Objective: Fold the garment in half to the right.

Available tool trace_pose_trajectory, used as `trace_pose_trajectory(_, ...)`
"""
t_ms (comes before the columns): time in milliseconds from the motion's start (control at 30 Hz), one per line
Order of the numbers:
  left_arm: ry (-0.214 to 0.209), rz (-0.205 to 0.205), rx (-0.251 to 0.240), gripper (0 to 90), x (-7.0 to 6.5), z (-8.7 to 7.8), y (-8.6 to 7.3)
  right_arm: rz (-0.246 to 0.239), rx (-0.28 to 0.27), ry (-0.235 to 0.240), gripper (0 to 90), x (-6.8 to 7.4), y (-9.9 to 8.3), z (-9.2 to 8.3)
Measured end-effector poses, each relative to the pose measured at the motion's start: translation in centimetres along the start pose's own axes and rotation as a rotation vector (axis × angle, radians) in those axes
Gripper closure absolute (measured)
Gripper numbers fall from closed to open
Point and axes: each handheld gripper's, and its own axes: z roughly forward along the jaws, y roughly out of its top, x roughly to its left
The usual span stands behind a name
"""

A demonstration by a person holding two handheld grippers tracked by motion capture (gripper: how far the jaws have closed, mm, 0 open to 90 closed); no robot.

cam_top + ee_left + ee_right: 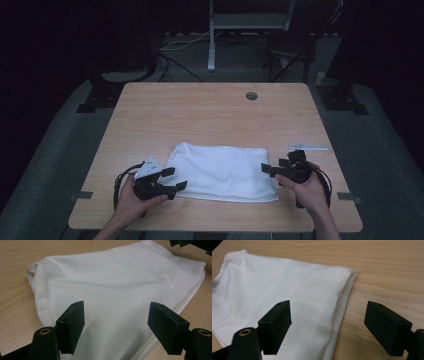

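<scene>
A pale wooden worktop (210,110) with rounded corners stands in a dim room, its grain running lengthwise and a small round cable port (251,96) set near the far edge. On its near half lies a folded white cloth (222,171), smooth on top with layered edges along the near side. A thin white strip (307,147), perhaps a label or ruler though too small to tell, lies on the wood beyond the right end of the cloth.

The left gripper (170,180) is held at the cloth's left end, its jaws wide apart; in the left gripper view they frame the fabric (117,290) without pressing on it. The right gripper (272,169) sits at the cloth's right end. Its jaws stand apart with nothing pinched: in the right gripper view one hangs over the cloth (274,290) and the other over bare wood, with the folded edge between them.

Beyond the worktop the floor is grey carpet. Cables (172,62) trail across it toward a white metal stand (212,45), and a dark chair (290,50) stands at the back right. Black frame feet (102,95) rest at either far corner. The rest of the room is in darkness.
</scene>
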Motion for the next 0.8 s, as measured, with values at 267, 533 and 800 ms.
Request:
trace_pose_trajectory(267,0.003,-0.006,0.004,30.0,0.2,-0.1,-0.1,0.016,0.050,-0.002,27.7,0.0,-0.6,0.6)
trace_pose_trajectory(533,0.006,-0.006,0.005,30.0,0.3,-0.1,-0.2,0.026,0.074,0.040,47.3,0.1,-1.1,0.8)
trace_pose_trajectory(800,0.004,-0.003,0.005,30.0,0.2,-0.1,-0.2,0.043,0.057,0.048,59.5,0.0,-1.5,0.9)
